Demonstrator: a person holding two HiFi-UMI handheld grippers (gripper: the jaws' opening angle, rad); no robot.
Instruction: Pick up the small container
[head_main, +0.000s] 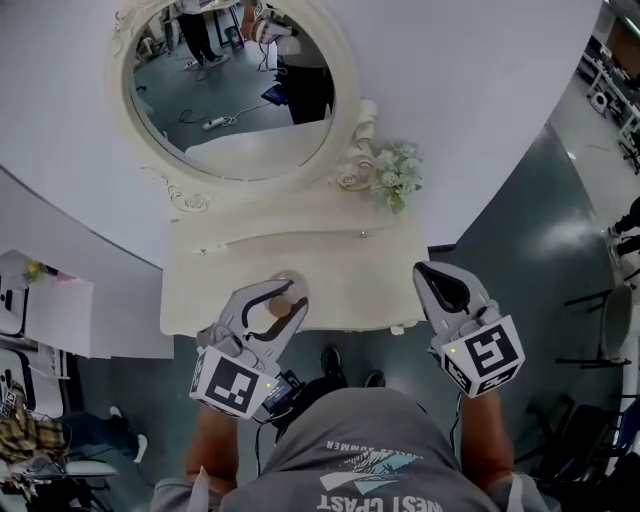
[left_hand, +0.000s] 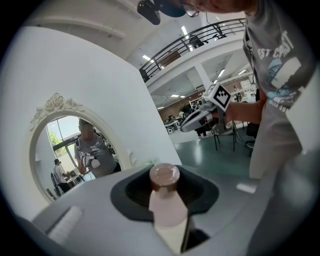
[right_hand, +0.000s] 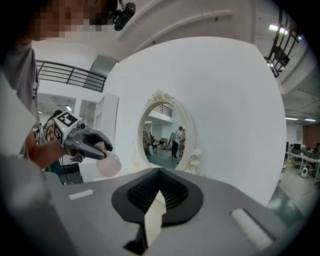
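Note:
The small container (head_main: 281, 306) is a pale pink rounded jar with a brown cap. It sits between the jaws of my left gripper (head_main: 290, 296), which is shut on it above the front edge of the cream dressing table (head_main: 340, 280). In the left gripper view the brown cap (left_hand: 164, 175) stands up between the jaws of the left gripper (left_hand: 167, 202). The right gripper view shows the jar (right_hand: 109, 165) hanging under the left gripper (right_hand: 102, 146), off the table. My right gripper (head_main: 441, 287) hovers at the table's right front corner, shut and empty, as the right gripper (right_hand: 159, 197) also shows in its own view.
An oval mirror (head_main: 235, 85) in an ornate white frame stands at the back of the table against a curved white wall. A small bunch of pale flowers (head_main: 397, 175) sits at the back right. The person's shoes (head_main: 330, 362) show under the table edge.

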